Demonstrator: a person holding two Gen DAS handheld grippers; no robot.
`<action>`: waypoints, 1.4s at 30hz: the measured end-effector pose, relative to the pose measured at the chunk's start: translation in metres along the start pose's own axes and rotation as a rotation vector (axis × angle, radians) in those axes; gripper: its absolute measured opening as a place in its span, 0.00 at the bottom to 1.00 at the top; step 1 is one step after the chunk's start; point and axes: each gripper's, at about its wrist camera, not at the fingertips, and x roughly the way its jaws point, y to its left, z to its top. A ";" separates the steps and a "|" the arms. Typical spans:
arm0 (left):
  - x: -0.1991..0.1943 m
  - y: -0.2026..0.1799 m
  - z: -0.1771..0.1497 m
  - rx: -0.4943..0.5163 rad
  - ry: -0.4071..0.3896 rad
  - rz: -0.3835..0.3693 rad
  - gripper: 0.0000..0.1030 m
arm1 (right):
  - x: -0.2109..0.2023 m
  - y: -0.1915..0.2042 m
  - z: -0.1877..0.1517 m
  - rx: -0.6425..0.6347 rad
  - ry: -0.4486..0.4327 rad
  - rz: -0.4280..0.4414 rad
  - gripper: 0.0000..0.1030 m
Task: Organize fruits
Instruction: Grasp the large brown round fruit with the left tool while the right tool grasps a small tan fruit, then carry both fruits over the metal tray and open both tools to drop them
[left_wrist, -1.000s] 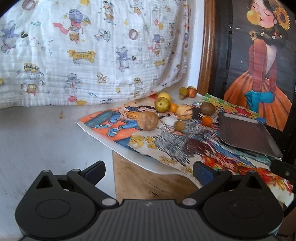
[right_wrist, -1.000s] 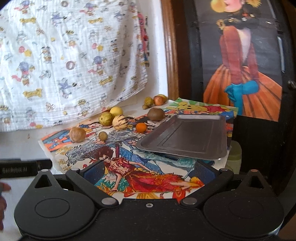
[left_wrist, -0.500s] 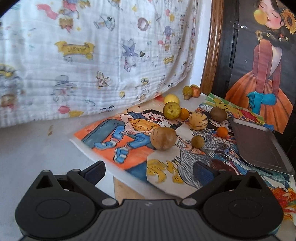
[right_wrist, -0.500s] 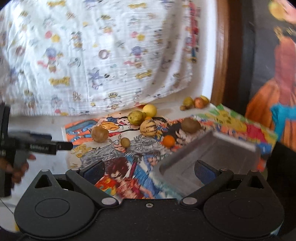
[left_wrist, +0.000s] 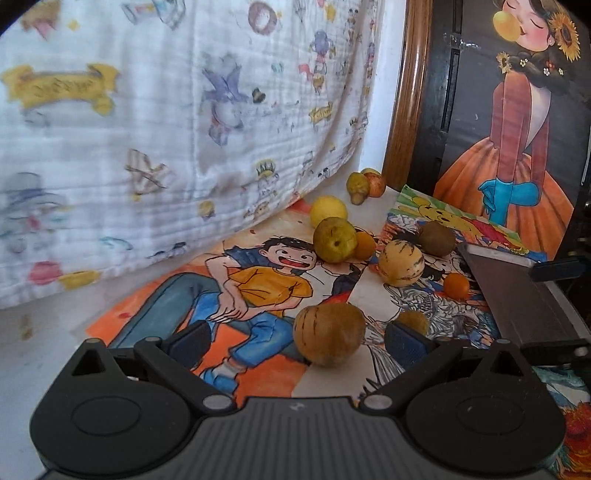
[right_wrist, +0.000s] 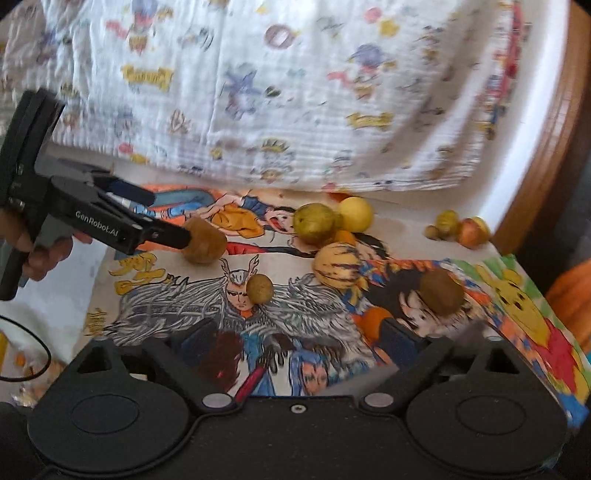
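Closer now than half a second back: the left gripper (left_wrist: 297, 338) has advanced to the round brown streaked fruit (left_wrist: 328, 334), which sits between its spread fingers, jaws open, not clamped. Right wrist view shows the same left gripper (right_wrist: 173, 236) from the side, held in a hand (right_wrist: 40, 247), one finger overlapping that fruit (right_wrist: 204, 240); whether it touches, cannot tell.

Large white cartoon-print cloth (left_wrist: 147, 129) hangs behind the table. Colourful cartoon poster sheets (left_wrist: 258, 295) cover the table top. Grey metal tray (left_wrist: 524, 295) lies at right in the left view; in the right view it is only a blurred edge (right_wrist: 476, 332) by the right gripper (right_wrist: 297, 345), whose jaws stand open and empty.

Pale yellow striped melon-like fruit (right_wrist: 338, 264) sits mid-sheet, green-yellow apple (right_wrist: 314, 223) and yellow lemon (right_wrist: 355, 214) behind it. Brown kiwi (right_wrist: 441, 291) lies near the tray. Small brown fruit (right_wrist: 260, 288) is well apart from the tray. Small orange fruit (left_wrist: 456, 285) shows clearly only in the left view.
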 end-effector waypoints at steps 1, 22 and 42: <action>0.004 0.000 0.000 -0.001 0.005 -0.002 0.97 | 0.009 0.000 0.001 -0.009 0.008 0.012 0.87; 0.042 -0.006 0.007 0.007 0.087 -0.078 0.61 | 0.087 0.009 0.015 -0.115 0.031 0.146 0.41; 0.062 -0.085 0.044 -0.017 0.069 -0.116 0.51 | 0.007 -0.094 -0.029 0.109 -0.033 -0.005 0.26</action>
